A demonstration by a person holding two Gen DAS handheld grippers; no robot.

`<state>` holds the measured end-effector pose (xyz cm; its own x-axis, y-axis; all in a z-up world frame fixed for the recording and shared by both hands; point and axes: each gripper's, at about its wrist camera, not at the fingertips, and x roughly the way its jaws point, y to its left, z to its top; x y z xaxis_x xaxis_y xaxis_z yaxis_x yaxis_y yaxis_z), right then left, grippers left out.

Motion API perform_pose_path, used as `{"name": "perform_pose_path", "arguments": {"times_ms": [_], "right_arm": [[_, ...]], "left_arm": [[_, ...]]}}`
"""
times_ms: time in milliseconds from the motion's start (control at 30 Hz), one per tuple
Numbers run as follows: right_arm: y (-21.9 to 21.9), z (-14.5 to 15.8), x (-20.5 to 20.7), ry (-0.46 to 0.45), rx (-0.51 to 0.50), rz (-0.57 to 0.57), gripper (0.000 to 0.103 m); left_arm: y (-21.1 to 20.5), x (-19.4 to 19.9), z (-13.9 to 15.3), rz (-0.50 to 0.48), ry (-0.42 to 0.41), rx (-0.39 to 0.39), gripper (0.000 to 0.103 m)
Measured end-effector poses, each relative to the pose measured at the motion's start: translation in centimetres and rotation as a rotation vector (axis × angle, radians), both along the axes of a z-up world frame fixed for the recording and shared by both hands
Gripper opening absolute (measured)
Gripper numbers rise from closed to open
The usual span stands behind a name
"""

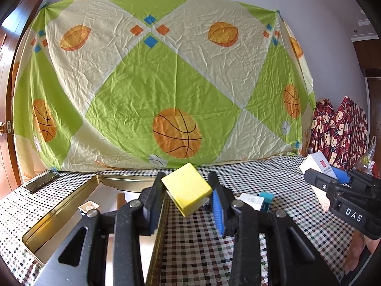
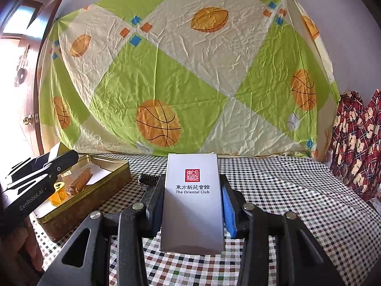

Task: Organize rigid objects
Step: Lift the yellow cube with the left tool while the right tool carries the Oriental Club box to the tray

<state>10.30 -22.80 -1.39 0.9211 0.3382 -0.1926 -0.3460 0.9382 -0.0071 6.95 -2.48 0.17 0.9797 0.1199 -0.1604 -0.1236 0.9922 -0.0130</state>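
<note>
My left gripper [image 1: 188, 190] is shut on a yellow cube [image 1: 187, 189], held tilted above the right rim of the gold tin tray [image 1: 71, 202]. My right gripper [image 2: 193, 202] is shut on a tall white box [image 2: 192, 202] with a red seal and "The Oriental Club" printed on it. That box [image 1: 314, 163] and the right gripper [image 1: 333, 178] show at the right edge of the left wrist view. The left gripper [image 2: 47, 164] reaches in over the tray [image 2: 104, 181] in the right wrist view. Inside the tray lie a brown brush [image 2: 81, 184], a yellow block [image 2: 58, 194] and a small white cube [image 1: 88, 206].
A white cube [image 1: 251, 200] and a teal cube [image 1: 266, 199] lie on the checkered cloth [image 2: 297, 190] right of the tray. A black comb-like piece [image 2: 148, 180] sits behind my right fingers. A phone [image 1: 41, 181] lies at far left. A ball-print sheet [image 1: 166, 83] hangs behind, red fabric [image 2: 357, 143] at right.
</note>
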Motion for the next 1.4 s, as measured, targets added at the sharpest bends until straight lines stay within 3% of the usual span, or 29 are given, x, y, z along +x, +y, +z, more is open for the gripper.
{"name": "perform_pose_path", "arguments": {"times_ms": [233,1400], "right_arm": [[-0.1,0.2,-0.8,-0.036,0.011,0.001,0.044],[5.6,0.2,-2.2,-0.041,-0.011,0.112,0.044]], "left_arm": [[0.3,-0.8,0.1,0.008,-0.024,-0.003,0.035],[3.9,-3.1,0.4,0.049,-0.050,-0.055,0.035]]}}
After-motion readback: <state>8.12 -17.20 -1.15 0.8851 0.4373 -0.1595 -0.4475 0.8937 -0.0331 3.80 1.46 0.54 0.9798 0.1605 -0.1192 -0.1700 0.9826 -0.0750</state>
